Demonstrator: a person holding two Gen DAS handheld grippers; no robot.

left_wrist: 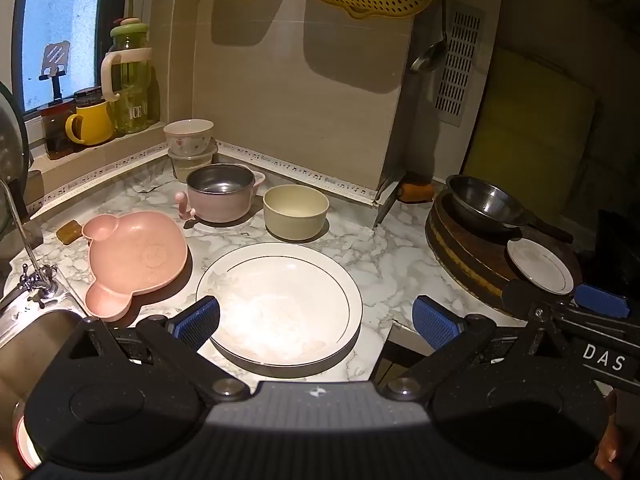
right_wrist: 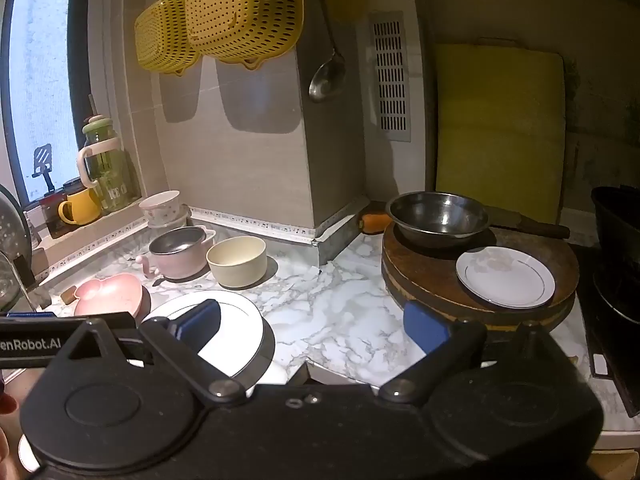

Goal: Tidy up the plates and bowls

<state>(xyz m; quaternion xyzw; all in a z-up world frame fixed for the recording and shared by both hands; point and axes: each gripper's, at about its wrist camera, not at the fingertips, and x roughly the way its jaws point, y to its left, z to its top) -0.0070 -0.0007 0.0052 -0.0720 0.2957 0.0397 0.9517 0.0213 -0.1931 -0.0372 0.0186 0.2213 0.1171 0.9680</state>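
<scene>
A large white plate (left_wrist: 280,304) lies on the marble counter near its front edge; it also shows in the right wrist view (right_wrist: 240,320). My left gripper (left_wrist: 316,318) is open above its near rim, empty. A pink bear-shaped plate (left_wrist: 136,260) lies to its left. Behind stand a pink steel-lined pot (left_wrist: 220,194), a cream bowl (left_wrist: 296,210) and a floral bowl (left_wrist: 188,134) stacked on a container. A small white plate (right_wrist: 506,276) and a steel bowl (right_wrist: 438,216) sit on a round wooden board (right_wrist: 432,276). My right gripper (right_wrist: 314,326) is open, empty, over the counter.
A sink (left_wrist: 32,340) with a tap (left_wrist: 40,280) is at the left. A yellow mug (left_wrist: 90,124) and a green jug (left_wrist: 130,84) stand on the windowsill. Yellow colanders (right_wrist: 224,20) and a ladle (right_wrist: 326,76) hang on the wall. A black pot (right_wrist: 616,248) is at the right.
</scene>
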